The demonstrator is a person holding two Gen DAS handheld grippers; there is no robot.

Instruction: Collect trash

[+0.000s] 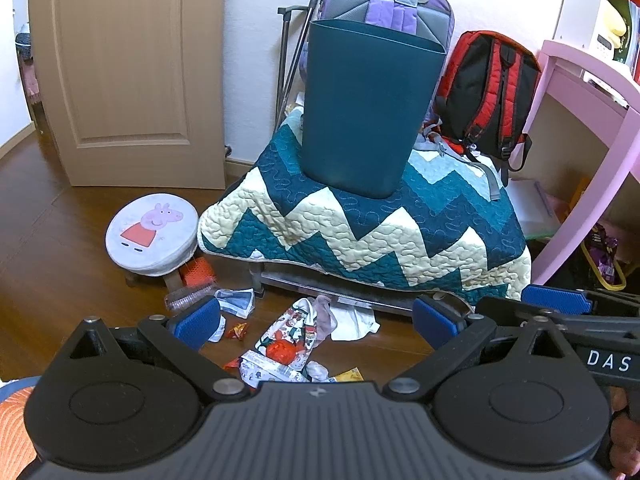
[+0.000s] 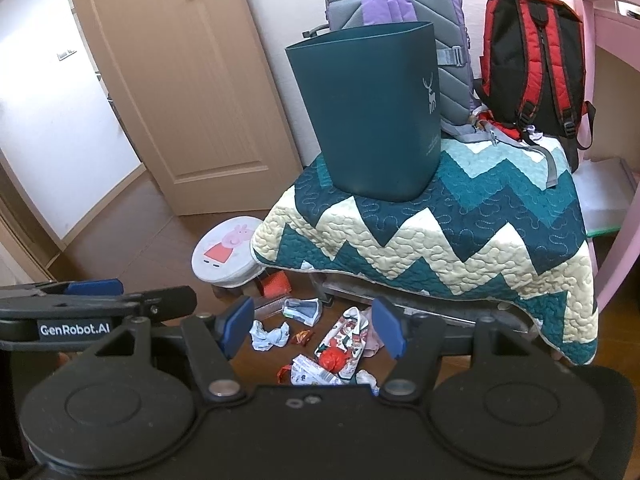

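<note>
— Where do your two tools stand?

— You hold both level and low, side by side, facing a low stand draped in a teal-and-cream zigzag quilt (image 1: pixel 360 232). Your left gripper (image 1: pixel 316 320) has its blue-padded fingers spread wide and holds nothing; your right gripper (image 2: pixel 316 328) is likewise parted, a little narrower, and empty. Each shows at the edge of the other's view.

— Any writing to read?

— "GenRobot.AI" runs along the side of your left tool in the right wrist view; "DAS" shows on your right tool in the left wrist view. The tall dark teal plastic bin (image 2: pixel 372 120), upright on the quilt, carries a small white deer mark with fine print below, too small to read.

— And the trash?

— It lies on the brown wooden floor (image 1: pixel 60 240) in front of the stand, below and between your fingers: a printed red-and-white wrapper pile (image 2: pixel 340 344), a crumpled white-and-blue paper (image 2: pixel 269 335), a small red-and-gold candy wrapper (image 2: pixel 302 336). The bin stands above and beyond, well apart from both grippers.
</note>
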